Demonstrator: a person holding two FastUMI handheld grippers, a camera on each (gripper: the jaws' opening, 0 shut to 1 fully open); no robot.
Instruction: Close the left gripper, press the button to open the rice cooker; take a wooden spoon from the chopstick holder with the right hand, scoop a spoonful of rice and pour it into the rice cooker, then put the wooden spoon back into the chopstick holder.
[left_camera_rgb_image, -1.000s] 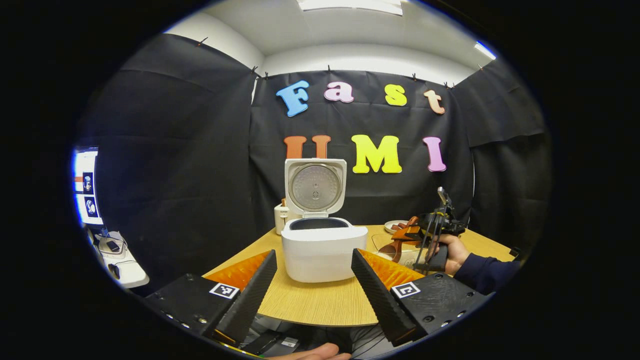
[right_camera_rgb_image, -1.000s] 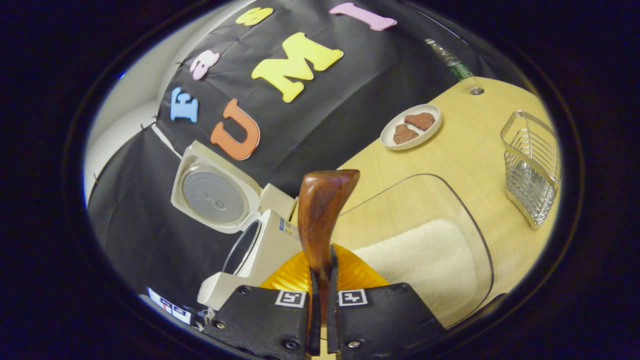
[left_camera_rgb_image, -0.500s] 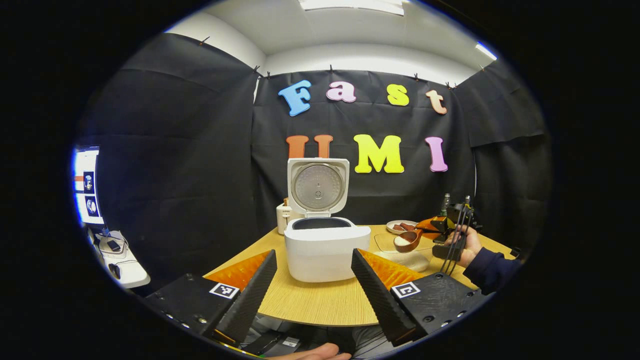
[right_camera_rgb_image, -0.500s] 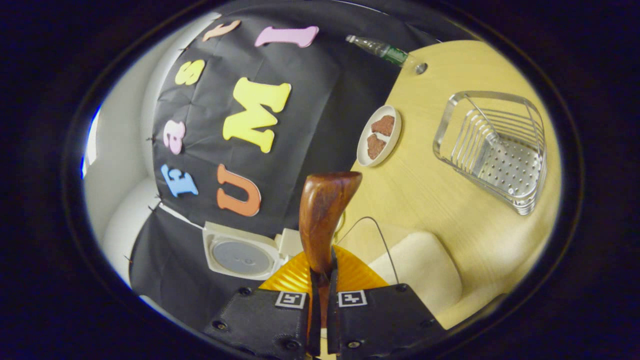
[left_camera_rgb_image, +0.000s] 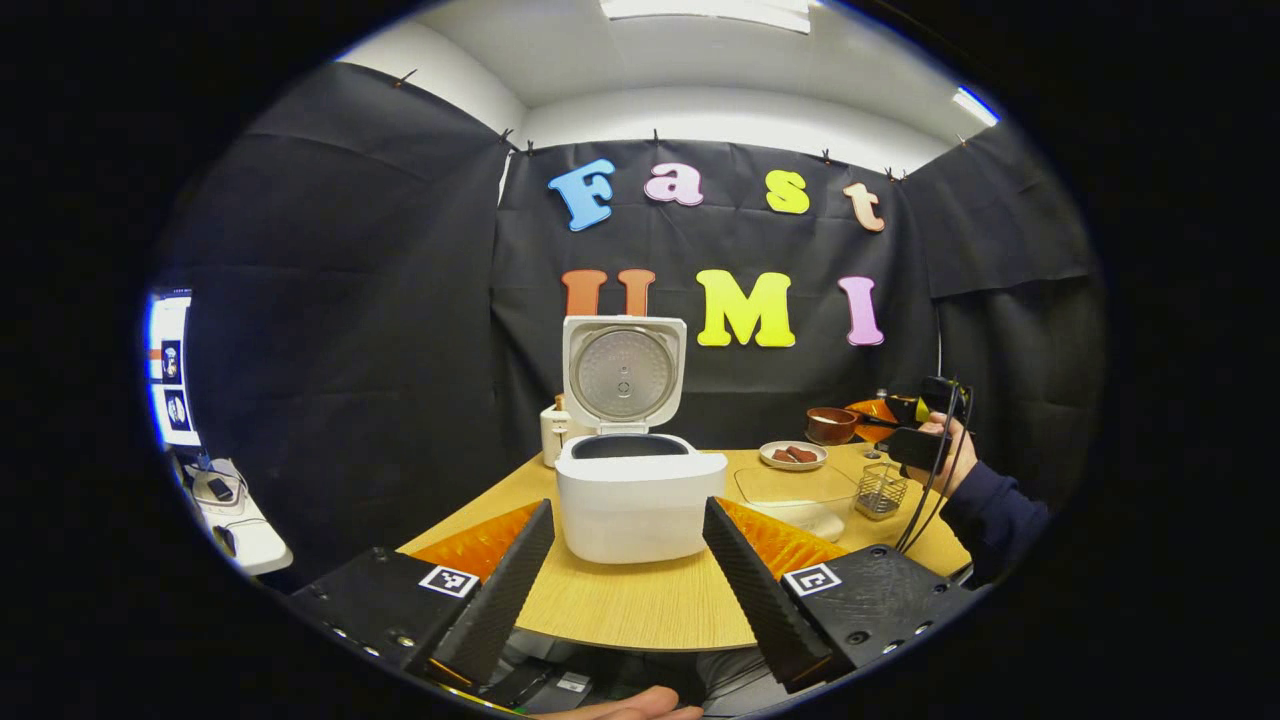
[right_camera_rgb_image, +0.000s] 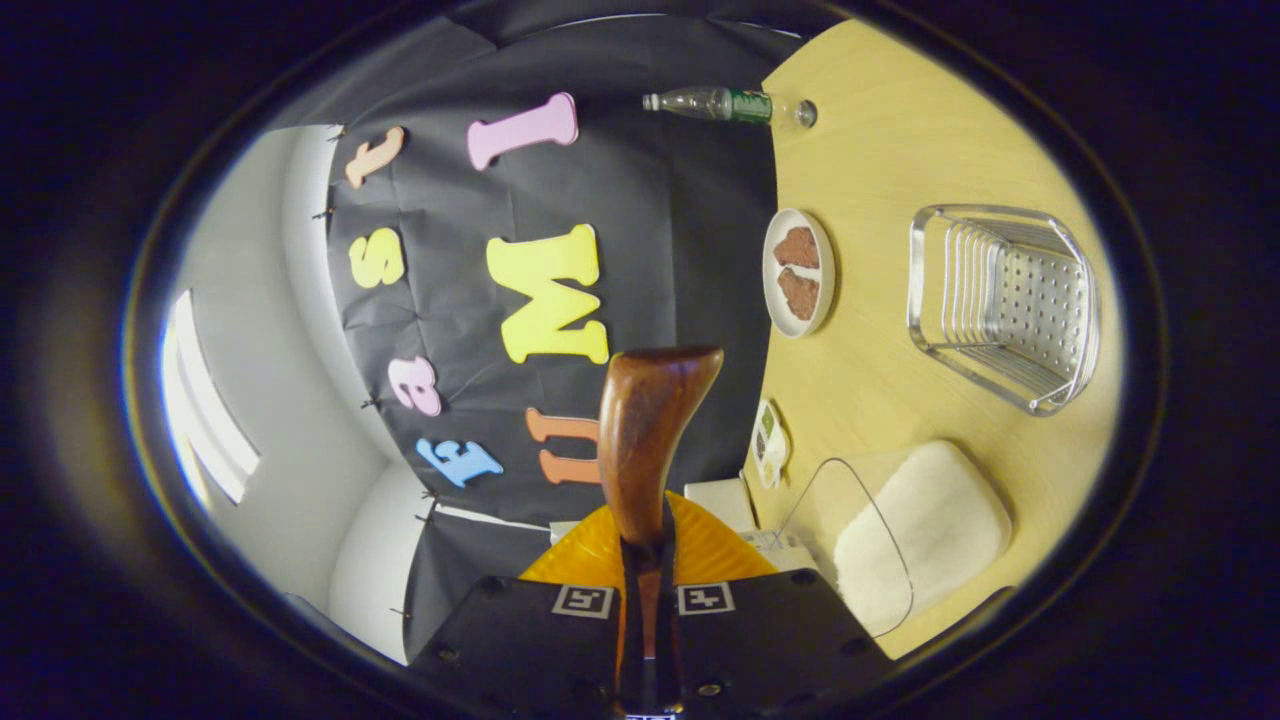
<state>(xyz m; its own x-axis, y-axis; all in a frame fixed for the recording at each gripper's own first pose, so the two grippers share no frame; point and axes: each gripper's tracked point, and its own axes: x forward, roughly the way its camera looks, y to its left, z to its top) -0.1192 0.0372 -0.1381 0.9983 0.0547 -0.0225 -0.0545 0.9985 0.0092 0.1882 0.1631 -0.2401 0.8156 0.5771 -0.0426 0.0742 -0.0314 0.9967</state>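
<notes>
Wooden spoon clamped in right hand-held gripper; left hand-held gripper spread wide, empty.

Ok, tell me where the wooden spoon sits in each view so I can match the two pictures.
Left gripper view: the wooden spoon is at right of centre, held level above the table by the right tool, right of the rice cooker.
Right gripper view: it stands at bottom centre, clamped in that tool, bowl end up.
Shared landmark: the plate with two brown pieces, near the metal chopstick holder.
</notes>
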